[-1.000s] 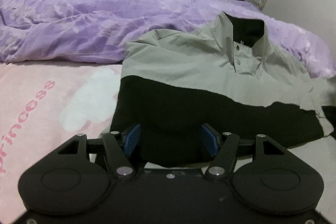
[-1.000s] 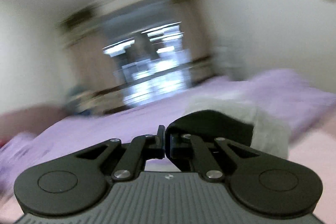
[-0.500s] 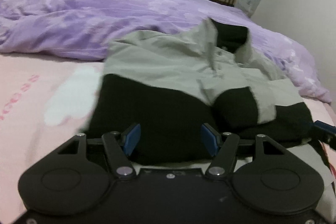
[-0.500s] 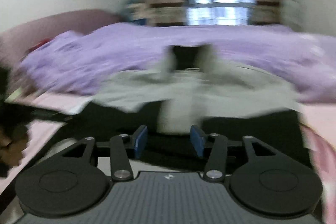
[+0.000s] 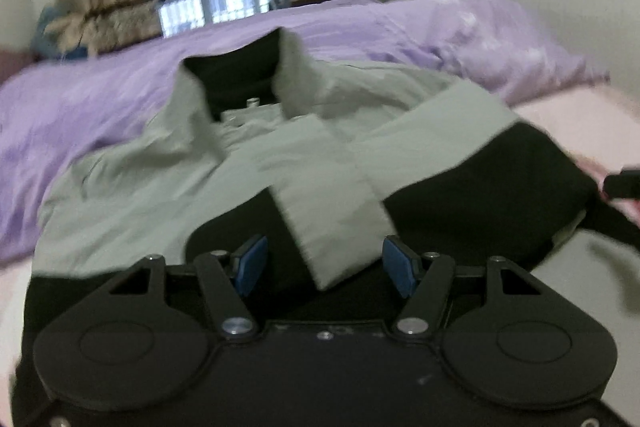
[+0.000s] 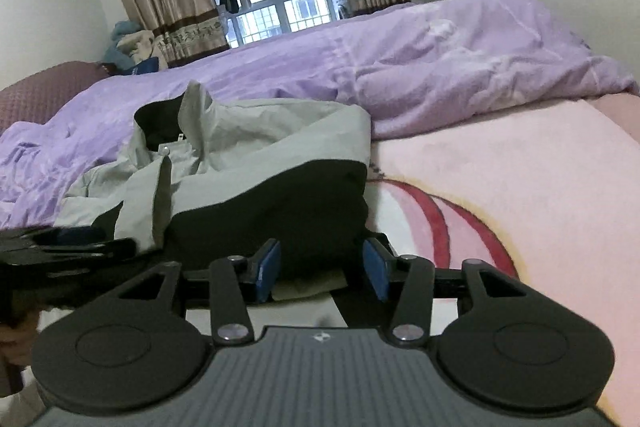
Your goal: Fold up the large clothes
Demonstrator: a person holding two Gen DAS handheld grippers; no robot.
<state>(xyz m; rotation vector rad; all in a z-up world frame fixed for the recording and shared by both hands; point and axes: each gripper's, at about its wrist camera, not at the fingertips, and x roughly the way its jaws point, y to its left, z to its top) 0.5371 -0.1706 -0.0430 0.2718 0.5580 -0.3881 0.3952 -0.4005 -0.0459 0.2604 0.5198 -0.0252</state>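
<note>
A grey and black jacket is seen lying on the pink blanket, just in front of the purple duvet. The right gripper is held at the jacket's near black hem, its blue pads apart and clear of the cloth. Left of the jacket, the left gripper is partly seen.

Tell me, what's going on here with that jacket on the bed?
A person is folding a grey and black jacket on a bed with a pink sheet and a purple quilt, using a two-finger gripper in each hand. One sleeve already lies folded across the front. The left gripper and the right gripper both sit open at the jacket's near black edge, gripping nothing.
</note>
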